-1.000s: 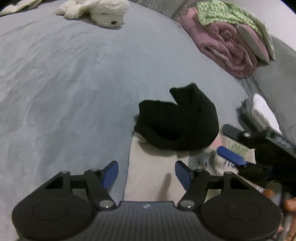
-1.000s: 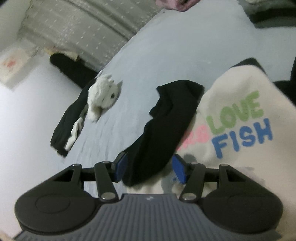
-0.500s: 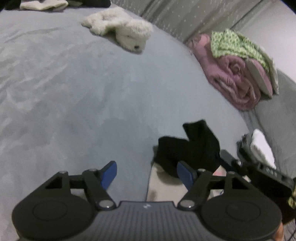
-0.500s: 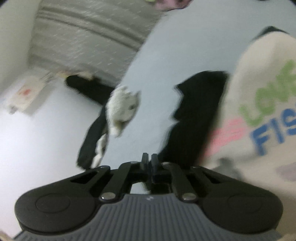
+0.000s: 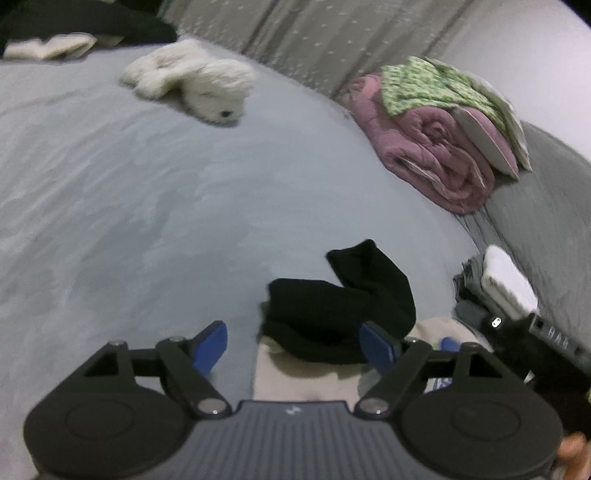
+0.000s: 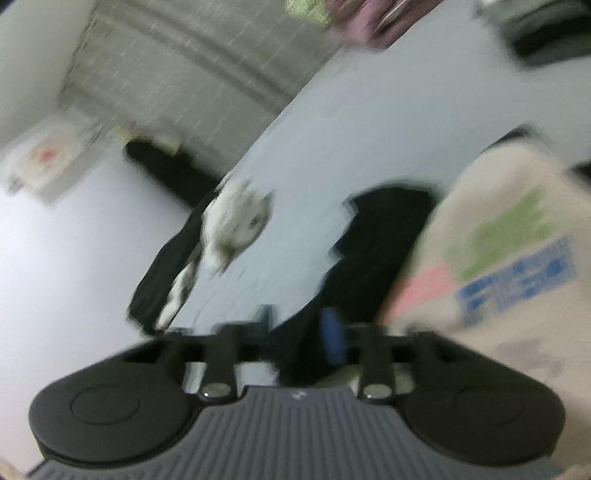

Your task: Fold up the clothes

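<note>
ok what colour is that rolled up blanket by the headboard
Dusty pink; the rolled blanket has a green floral cloth on top. Clearest in the left wrist view.

Grey bedspread (image 5: 147, 221) open left; plush toy (image 5: 199, 85), pink quilt (image 5: 436, 155) block far edge.

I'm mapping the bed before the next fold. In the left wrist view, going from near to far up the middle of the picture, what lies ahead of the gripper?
Cream garment → black sleeve → bare grey bedsheet → white plush toy → grey curtain.
</note>
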A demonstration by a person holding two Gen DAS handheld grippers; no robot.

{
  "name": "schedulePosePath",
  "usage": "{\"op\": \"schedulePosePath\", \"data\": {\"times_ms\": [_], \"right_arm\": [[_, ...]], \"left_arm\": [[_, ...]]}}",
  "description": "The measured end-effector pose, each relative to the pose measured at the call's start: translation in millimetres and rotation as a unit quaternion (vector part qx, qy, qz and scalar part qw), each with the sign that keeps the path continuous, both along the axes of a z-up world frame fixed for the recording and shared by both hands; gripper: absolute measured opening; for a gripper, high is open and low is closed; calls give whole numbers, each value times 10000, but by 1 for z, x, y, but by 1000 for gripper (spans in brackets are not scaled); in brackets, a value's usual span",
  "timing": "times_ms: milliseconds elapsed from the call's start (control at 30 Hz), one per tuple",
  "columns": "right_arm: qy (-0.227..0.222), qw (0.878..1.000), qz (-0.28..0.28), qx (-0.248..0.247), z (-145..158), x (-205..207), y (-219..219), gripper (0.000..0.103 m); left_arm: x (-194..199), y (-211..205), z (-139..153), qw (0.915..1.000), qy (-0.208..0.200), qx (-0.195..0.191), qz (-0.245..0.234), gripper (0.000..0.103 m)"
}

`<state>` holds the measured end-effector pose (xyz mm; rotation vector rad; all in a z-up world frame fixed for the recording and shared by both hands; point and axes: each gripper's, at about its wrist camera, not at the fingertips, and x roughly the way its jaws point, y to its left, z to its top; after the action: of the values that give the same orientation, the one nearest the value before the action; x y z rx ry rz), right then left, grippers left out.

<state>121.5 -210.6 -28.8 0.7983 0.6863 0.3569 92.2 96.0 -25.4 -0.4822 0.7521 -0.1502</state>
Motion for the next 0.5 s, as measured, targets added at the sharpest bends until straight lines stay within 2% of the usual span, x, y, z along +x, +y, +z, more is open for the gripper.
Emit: {"op": "schedulePosePath", "data": {"times_ms": [100, 267, 400, 500], "right_arm": [[-183, 9969, -533, -541, 7, -3, -26, 55], [-430, 9793, -1134, -1620, 13, -1, -53, 55], [-332, 9771, -1034, -1829, -1, 10, -58, 55], [-280, 9775, -845, -1912, -7, 17, -54, 55]], "left_arm": [[3, -23, 0, 9989, -251, 324, -206, 82], [20, -68, -1, 9915, -576, 945, -684, 83], [42, -99, 3, 9812, -728, 1492, -987, 84], [64, -112, -2, 9808, -493, 1538, -1091, 83]]}}
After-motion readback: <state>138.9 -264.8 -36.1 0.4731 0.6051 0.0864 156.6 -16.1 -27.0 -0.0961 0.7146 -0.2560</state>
